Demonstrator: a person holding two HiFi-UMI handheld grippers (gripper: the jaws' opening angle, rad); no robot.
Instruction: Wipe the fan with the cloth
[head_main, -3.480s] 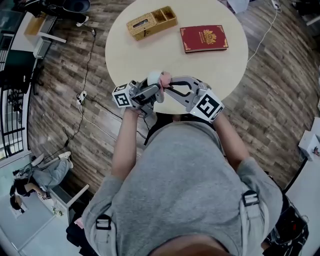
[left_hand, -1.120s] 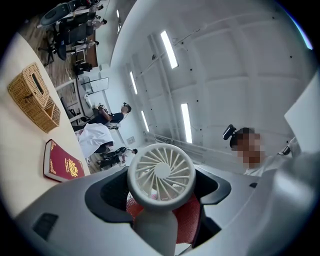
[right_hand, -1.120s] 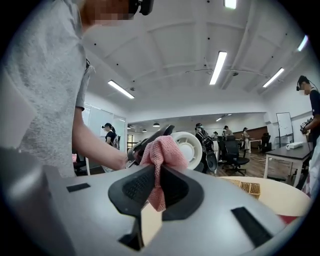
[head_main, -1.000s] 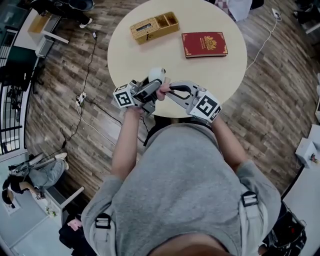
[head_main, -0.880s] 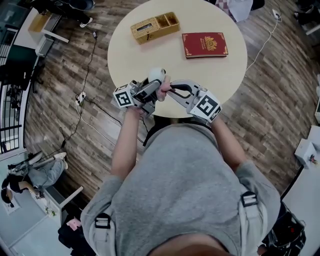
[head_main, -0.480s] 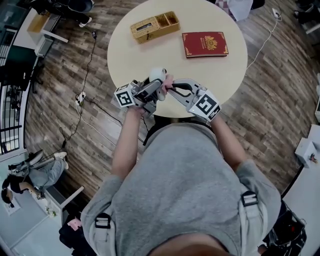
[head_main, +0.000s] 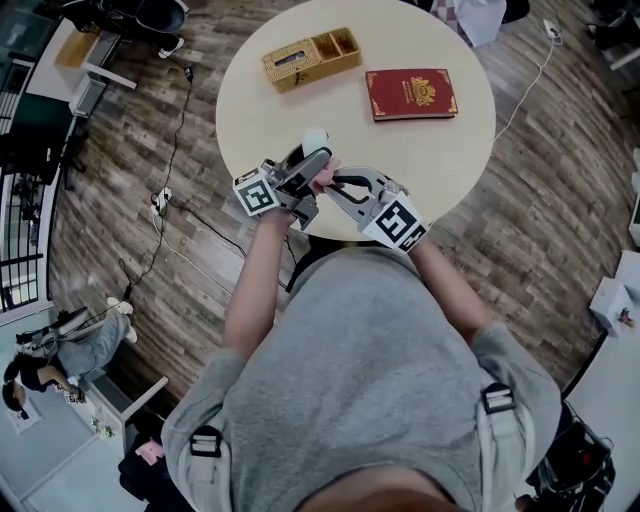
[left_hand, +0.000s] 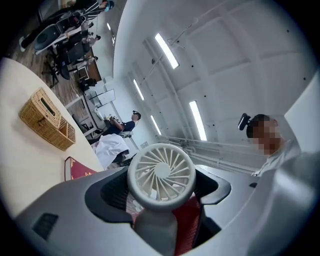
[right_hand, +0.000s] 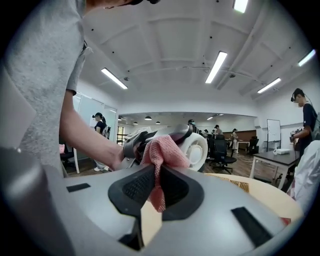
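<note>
A small white handheld fan (left_hand: 161, 172) stands upright between the jaws of my left gripper (head_main: 303, 167), which is shut on its handle. Its round head (head_main: 314, 138) sticks out above the near table edge. My right gripper (head_main: 333, 182) is shut on a pink cloth (right_hand: 161, 156), and the cloth is pressed against the fan's body and the left gripper's jaws. The pink cloth (head_main: 323, 178) shows as a small patch between the two grippers in the head view. In the right gripper view the fan head (right_hand: 196, 149) sits just behind the cloth.
On the round beige table (head_main: 440, 150) lie a red book (head_main: 411, 93) and a wicker box (head_main: 305, 58) at the far side. Cables (head_main: 170, 190) run over the wooden floor at the left. People and office chairs stand in the room behind.
Both grippers have shifted a little; the left one with the fan has tilted up and away, and the right one with the cloth has slid left along the fan.
</note>
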